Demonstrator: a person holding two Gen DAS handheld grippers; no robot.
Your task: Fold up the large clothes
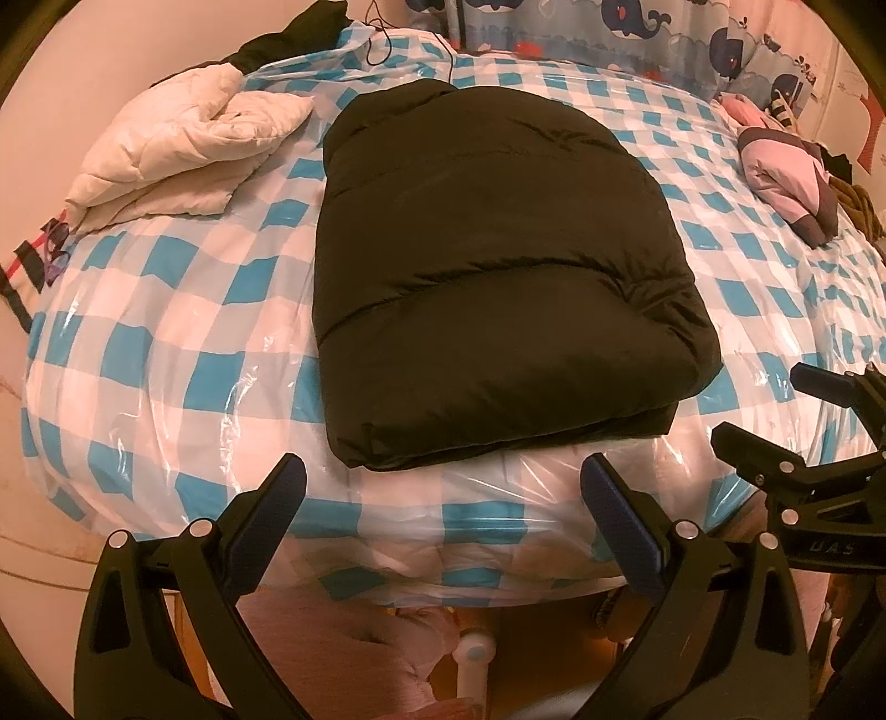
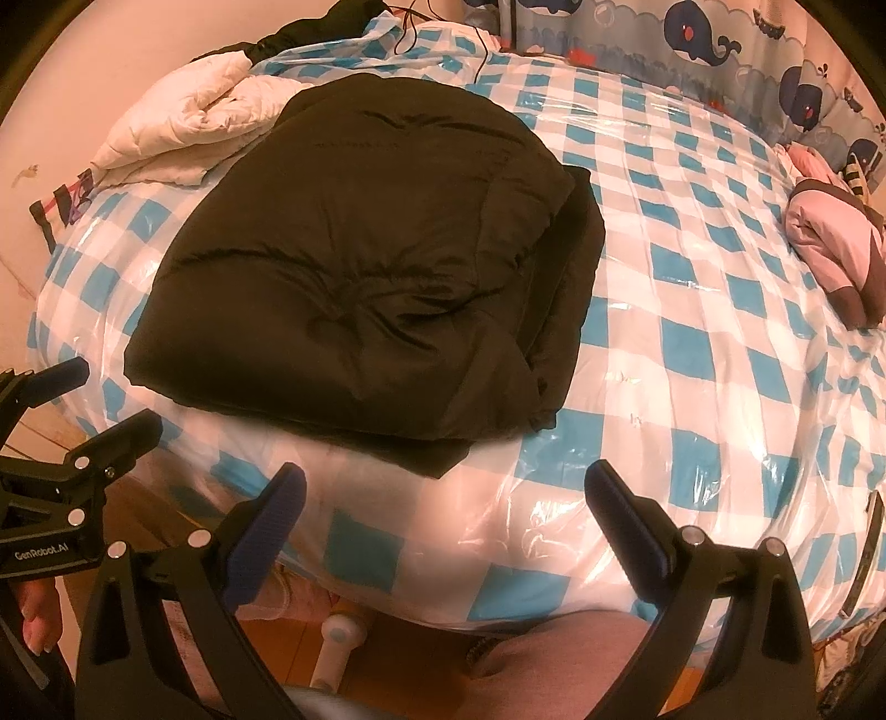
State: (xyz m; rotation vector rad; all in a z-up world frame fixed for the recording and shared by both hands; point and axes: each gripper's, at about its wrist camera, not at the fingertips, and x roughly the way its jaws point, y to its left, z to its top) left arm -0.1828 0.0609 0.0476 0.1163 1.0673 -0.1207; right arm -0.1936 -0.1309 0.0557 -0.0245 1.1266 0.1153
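Observation:
A black puffy jacket (image 1: 487, 266) lies folded into a thick rectangle on the bed's blue-and-white checked cover (image 1: 183, 343); the right wrist view shows the black puffy jacket (image 2: 365, 277) left of centre. My left gripper (image 1: 443, 476) stands open just short of the jacket's near edge, nothing between its fingers. My right gripper (image 2: 443, 482) is open too, over the bed's near edge, with the jacket's near corner just ahead. Each gripper shows in the other's view: the right gripper (image 1: 775, 410) at the right, the left gripper (image 2: 105, 399) at the left.
A folded white quilted garment (image 1: 183, 149) lies at the back left. A pink and brown garment (image 1: 786, 177) sits at the far right. Whale-print fabric (image 1: 637, 33) lines the back. Black cords (image 1: 382, 39) trail near the head of the bed. Below the edge are a pink-clad leg (image 1: 354, 648) and wooden floor.

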